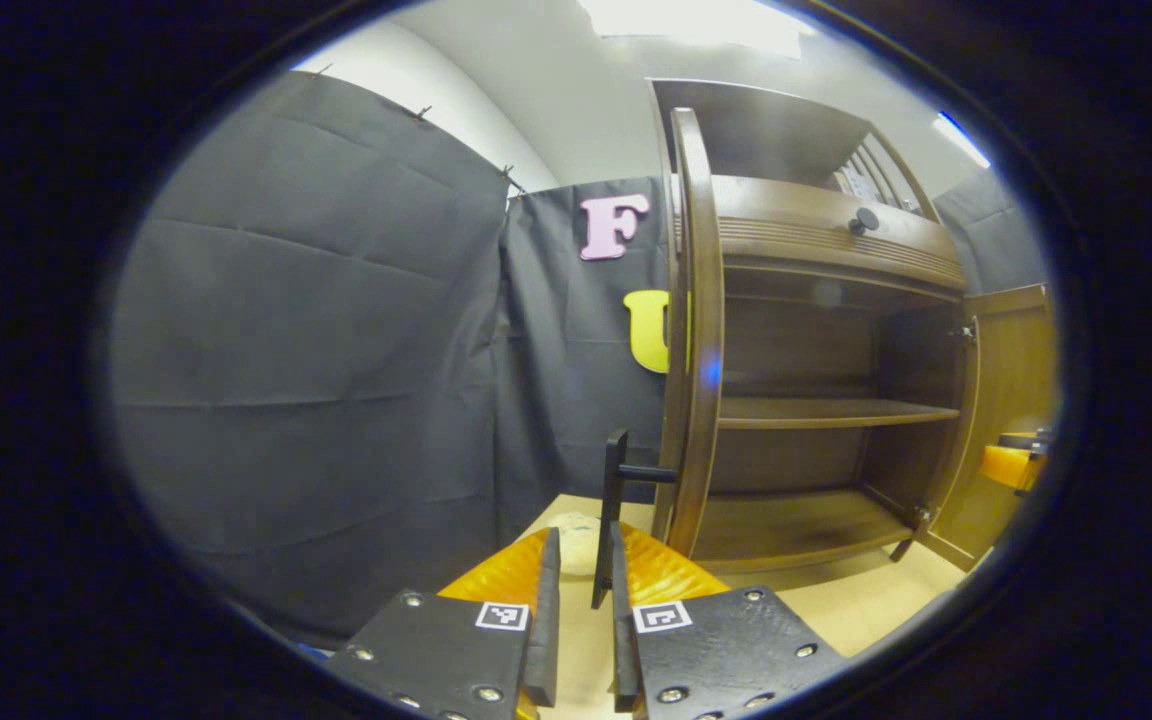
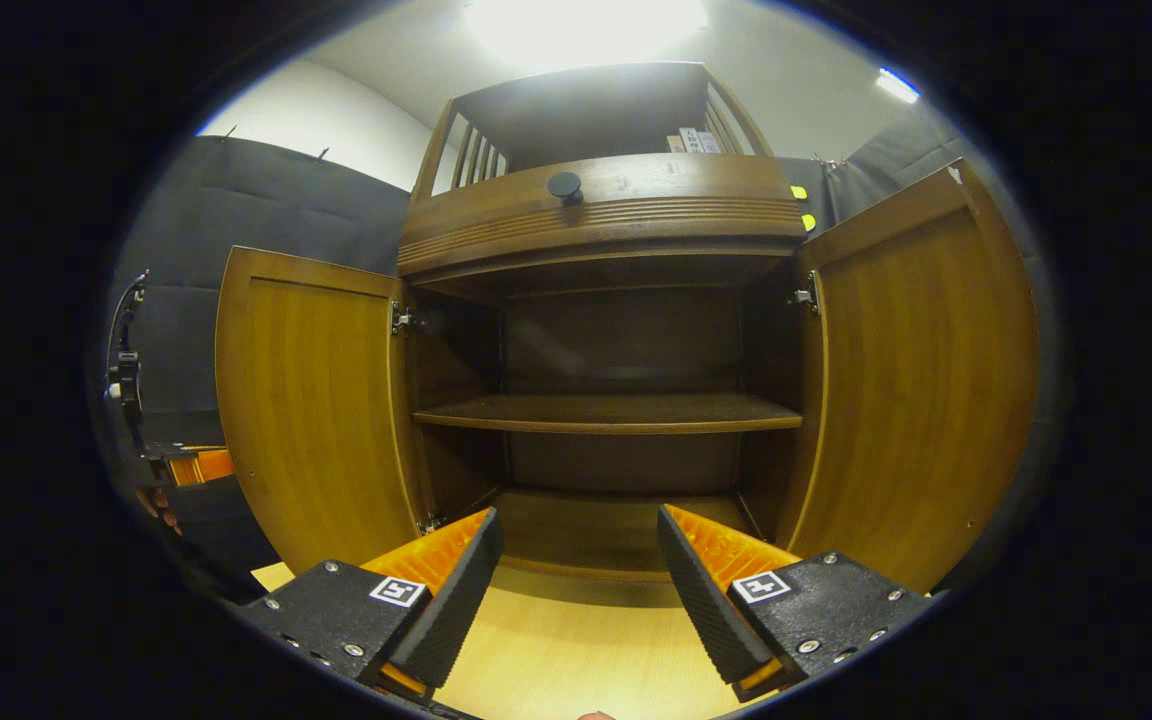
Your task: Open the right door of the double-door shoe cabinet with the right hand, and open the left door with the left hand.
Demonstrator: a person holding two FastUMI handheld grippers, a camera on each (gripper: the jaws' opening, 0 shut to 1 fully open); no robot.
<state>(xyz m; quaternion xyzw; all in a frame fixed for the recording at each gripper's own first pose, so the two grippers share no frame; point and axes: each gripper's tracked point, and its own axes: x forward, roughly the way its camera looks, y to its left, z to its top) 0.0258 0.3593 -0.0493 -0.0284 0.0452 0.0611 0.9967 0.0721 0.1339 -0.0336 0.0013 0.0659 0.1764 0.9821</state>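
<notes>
Swinging wide, the left door (image 1: 693, 330) risks over-travel while its handle (image 1: 614, 510) is pinched by the left gripper (image 1: 584, 600); right gripper (image 2: 576, 580) released, fingers spread.

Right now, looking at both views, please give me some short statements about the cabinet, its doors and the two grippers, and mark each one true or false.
1. Both doors, the left door and the right door, stand open. True.
2. The left gripper is wide open, away from the handle. False: its fingers sit close on either side of the handle.
3. The right gripper is open and holds nothing. True.
4. Shoes fill the shelf. False: the shelf is bare.
5. The drawer has a round knob. True.
</notes>
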